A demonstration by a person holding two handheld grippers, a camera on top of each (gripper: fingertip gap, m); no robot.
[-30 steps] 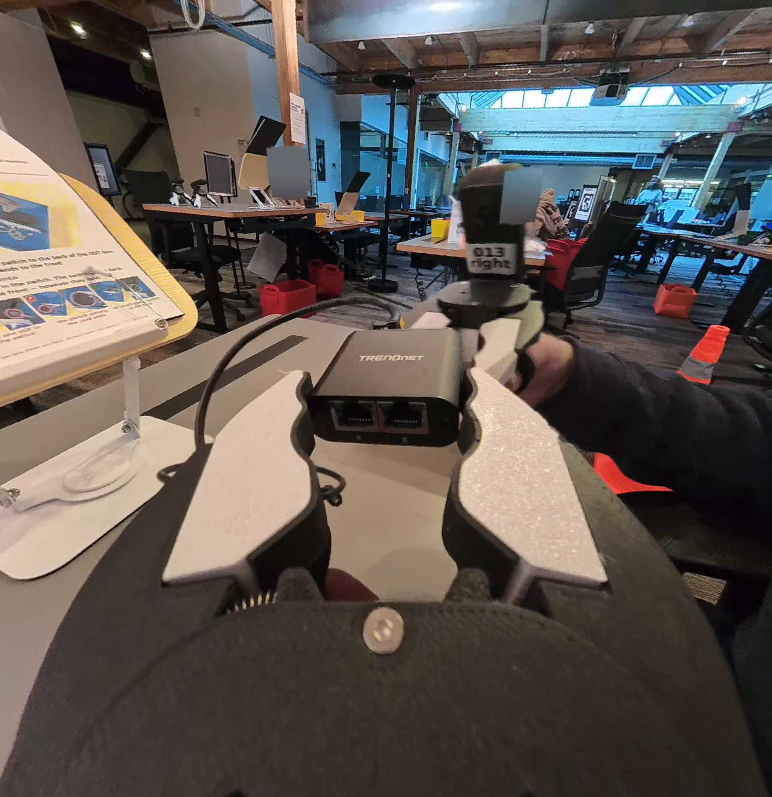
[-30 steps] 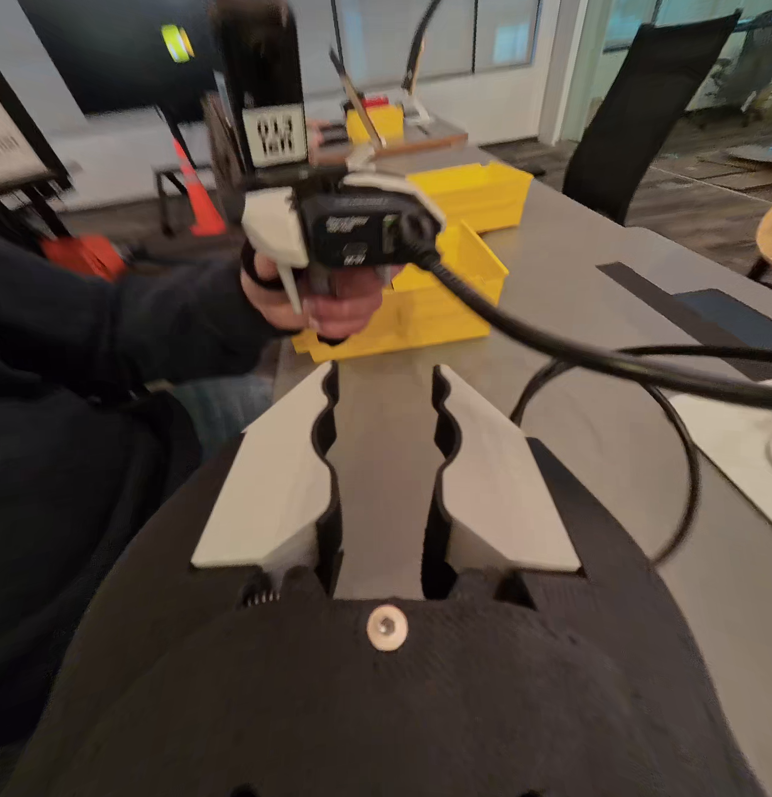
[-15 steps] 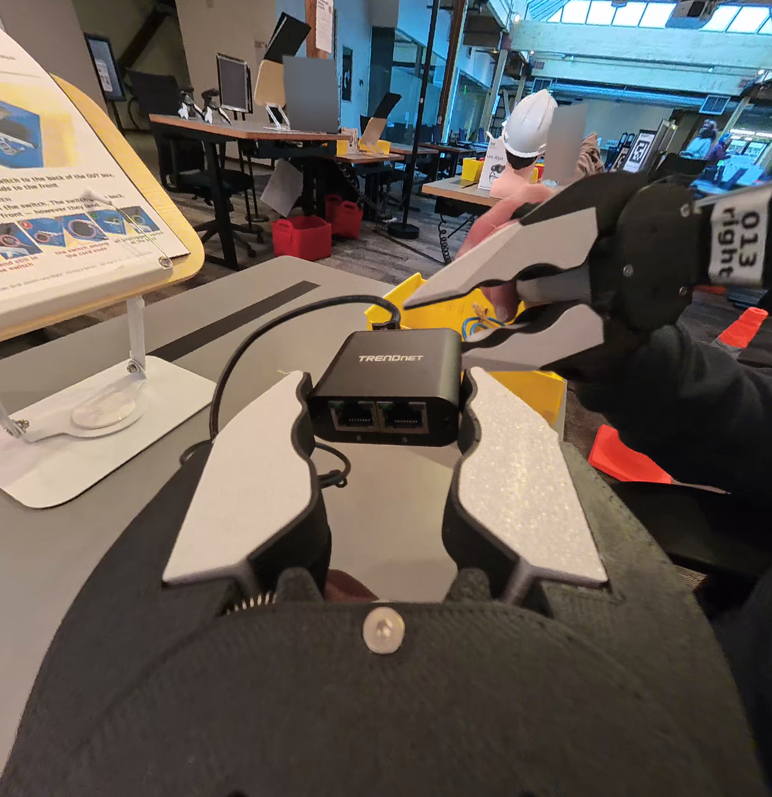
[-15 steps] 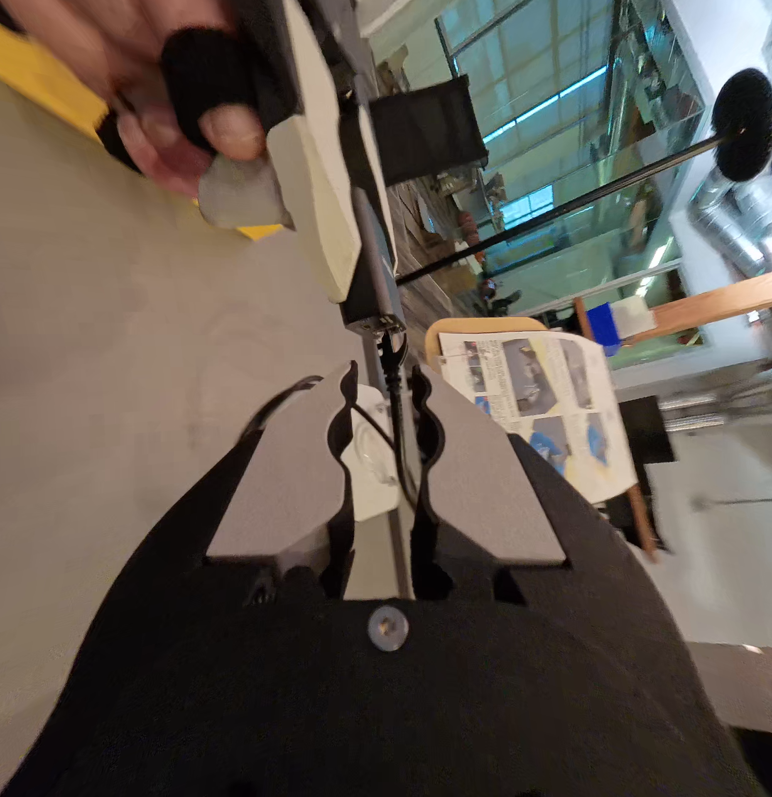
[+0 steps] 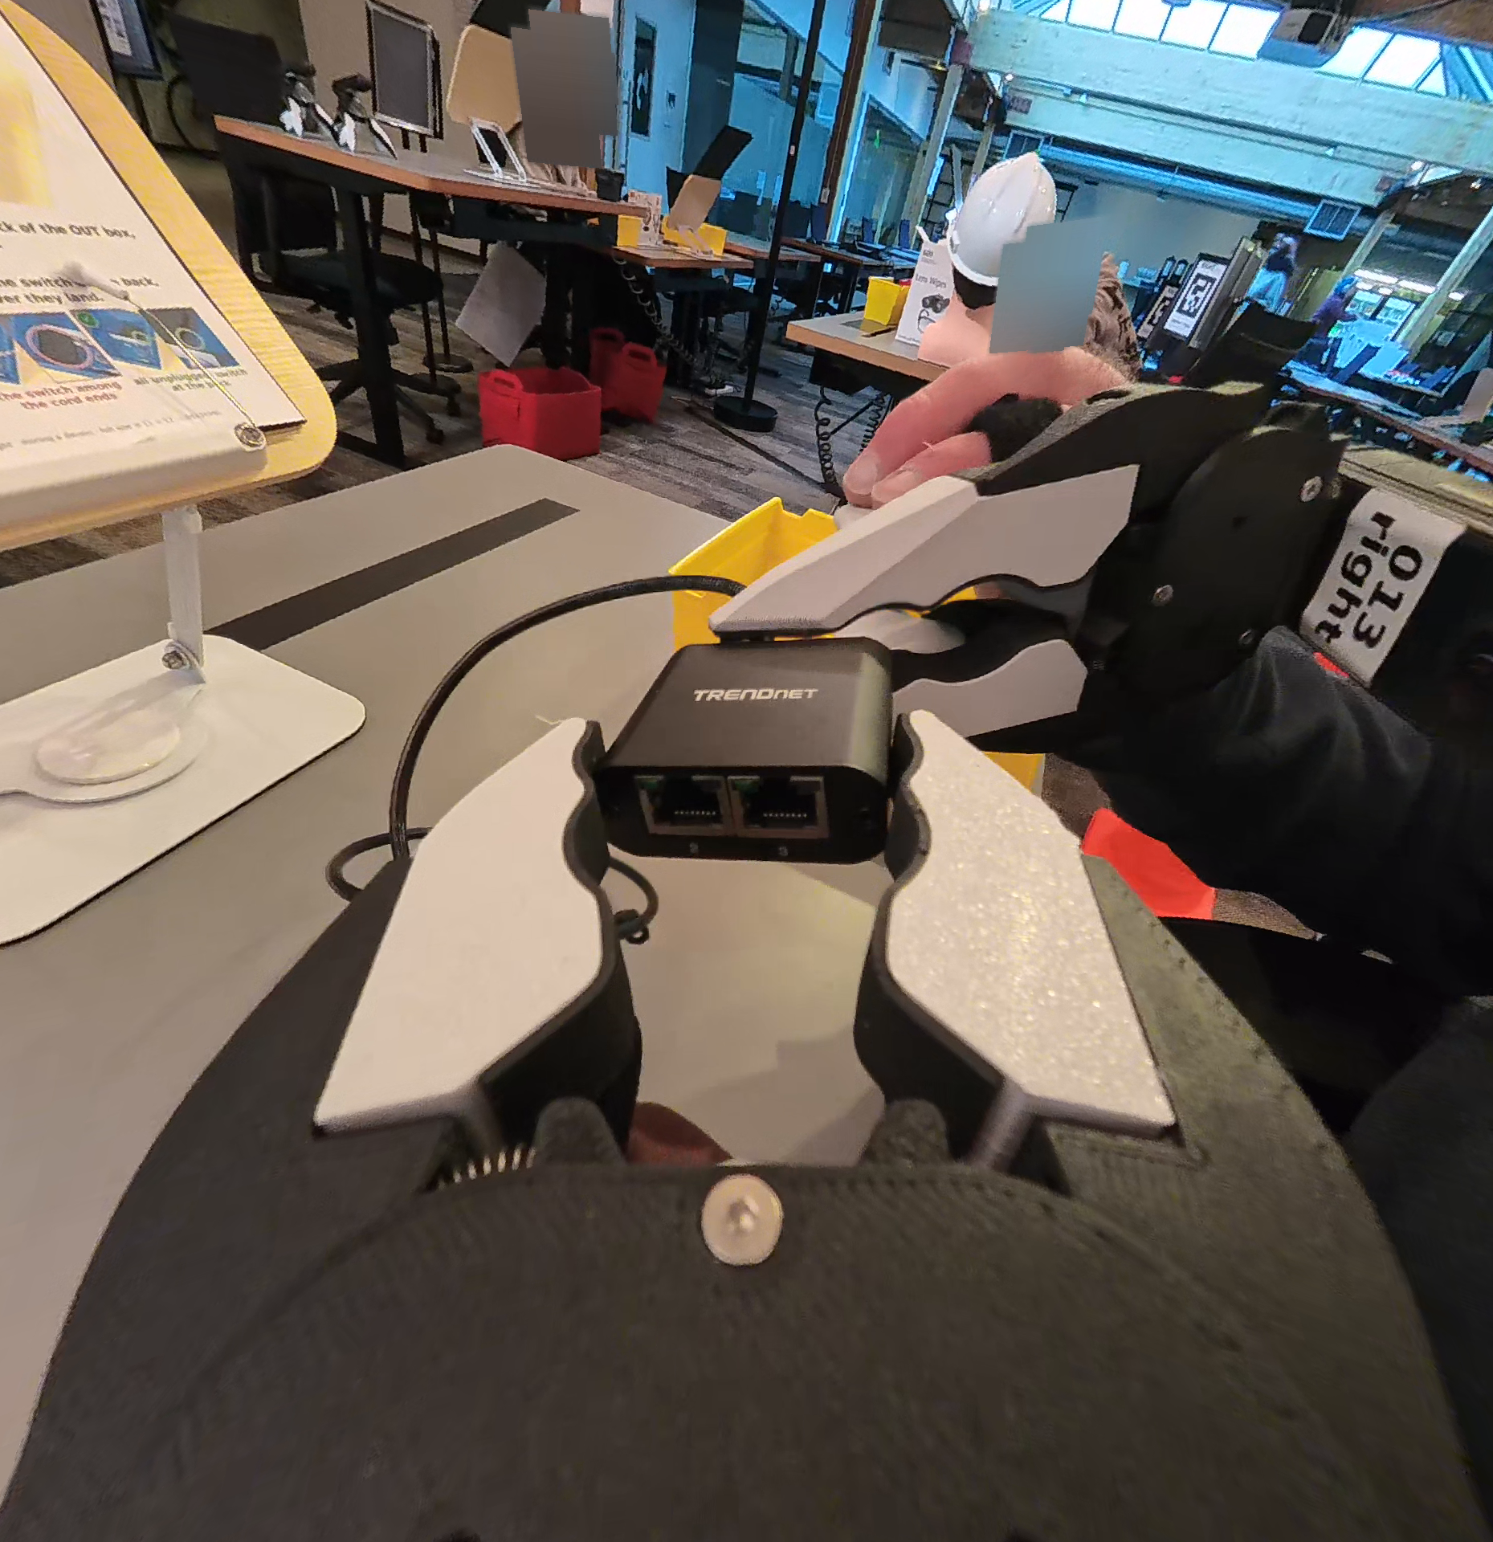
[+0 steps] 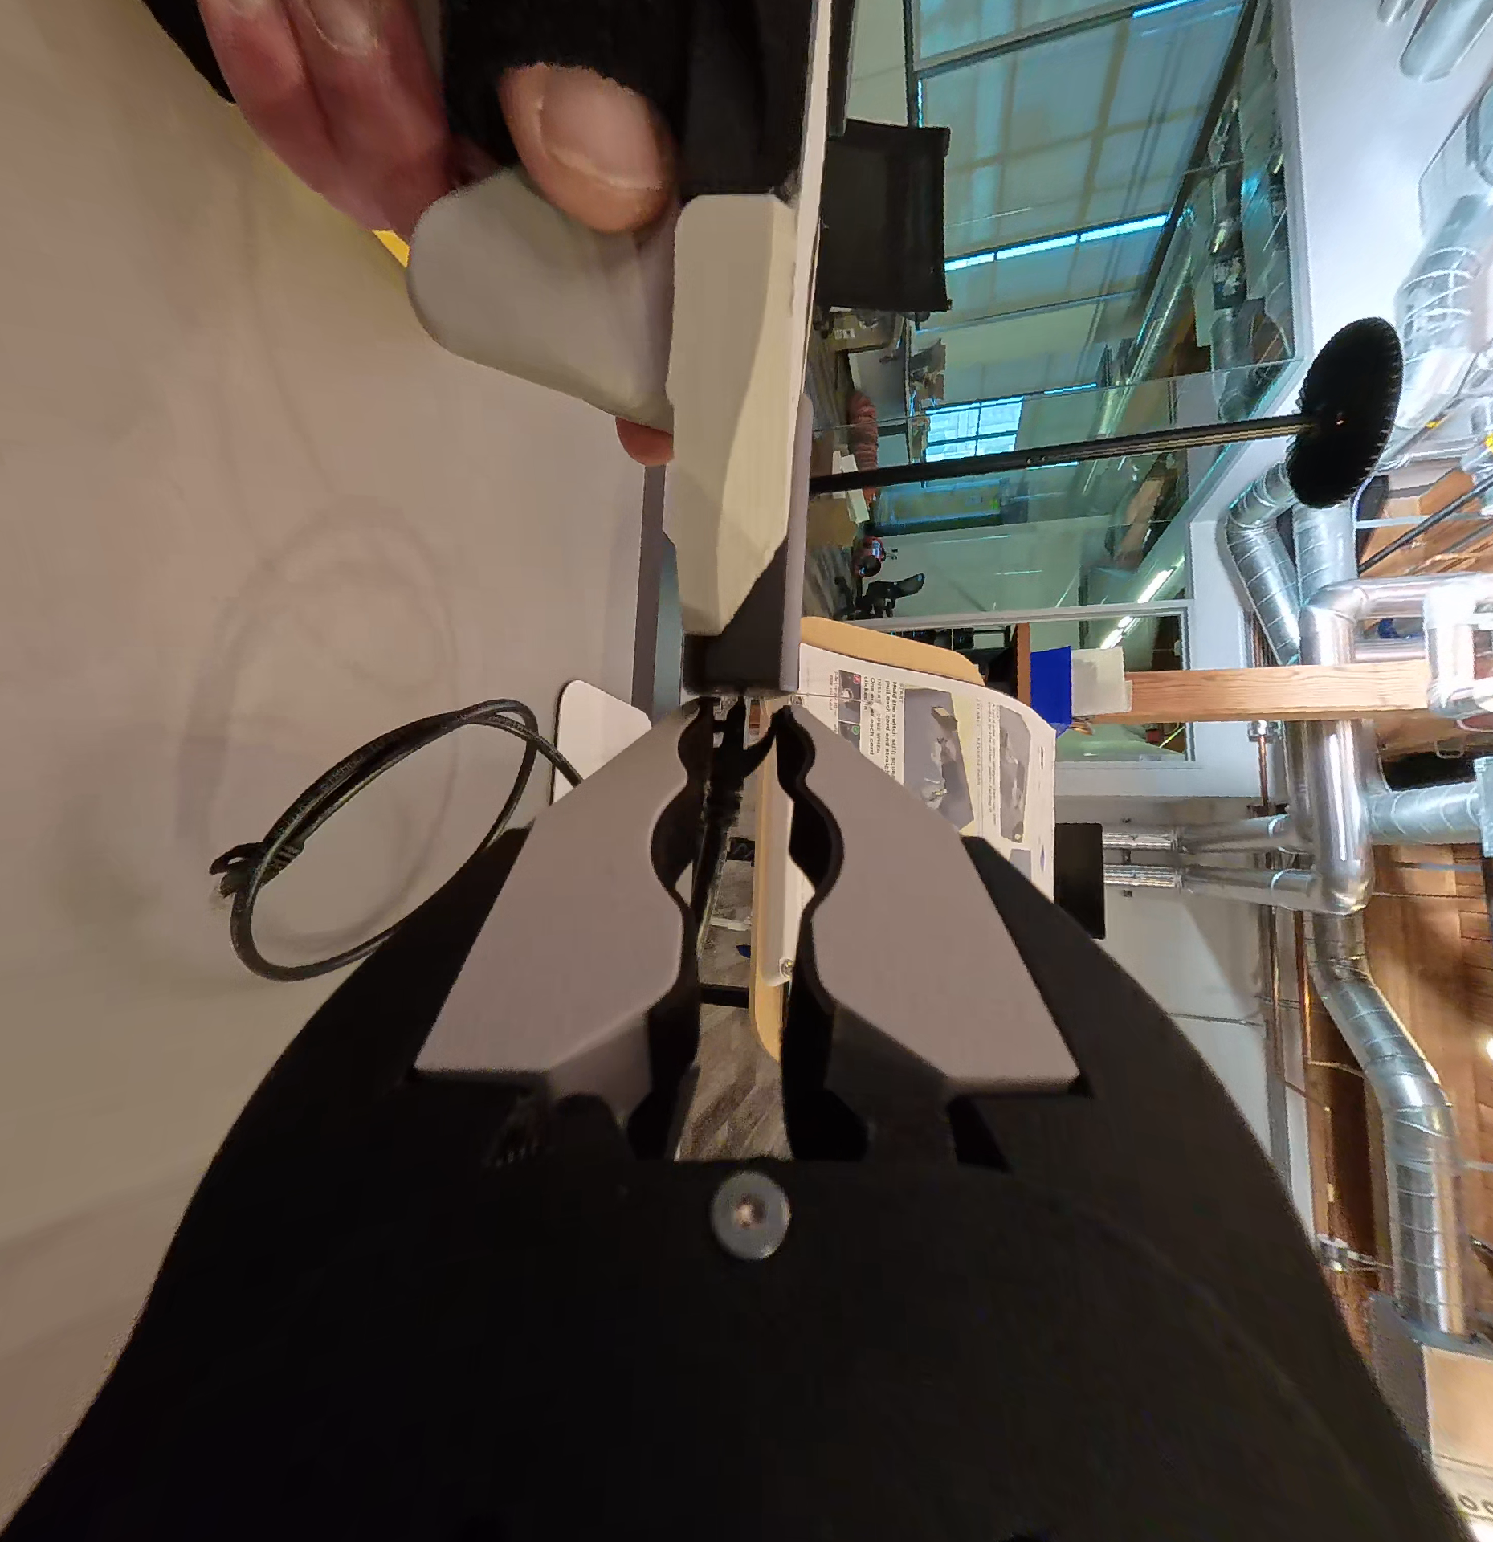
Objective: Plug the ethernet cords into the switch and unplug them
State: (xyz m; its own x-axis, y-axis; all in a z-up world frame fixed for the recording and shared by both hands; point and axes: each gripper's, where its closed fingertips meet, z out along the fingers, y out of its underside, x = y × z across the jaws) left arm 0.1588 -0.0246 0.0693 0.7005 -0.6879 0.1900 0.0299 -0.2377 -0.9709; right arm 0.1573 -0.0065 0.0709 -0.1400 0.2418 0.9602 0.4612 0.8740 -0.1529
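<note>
My left gripper (image 5: pixel 743 751) is shut on a small black switch (image 5: pixel 755 726) and holds it above the grey table (image 5: pixel 225 1043). Two empty ports face the camera. A black ethernet cord (image 5: pixel 442 709) is plugged into the switch's back and loops down onto the table. My right gripper (image 5: pixel 818 647) comes in from the right, rolled on its side, with its tips at the back of the switch. In the right wrist view, the right gripper (image 6: pixel 736 726) has closed in on the cord's plug just below the switch (image 6: pixel 743 659). The cord's loose end (image 6: pixel 225 868) lies on the table.
An instruction board on a white stand (image 5: pixel 142 751) stands at the left. A yellow bin (image 5: pixel 751 551) sits behind the switch at the table's far edge. An orange cone (image 5: pixel 1143 868) is on the floor to the right. Desks and chairs fill the room behind. Left and right tips are no more than a few centimetres apart.
My right gripper has rolled onto its side and moved in from the right to the back of the switch. Its jaws have narrowed around the cord's plug. My left gripper keeps hold of the switch.
</note>
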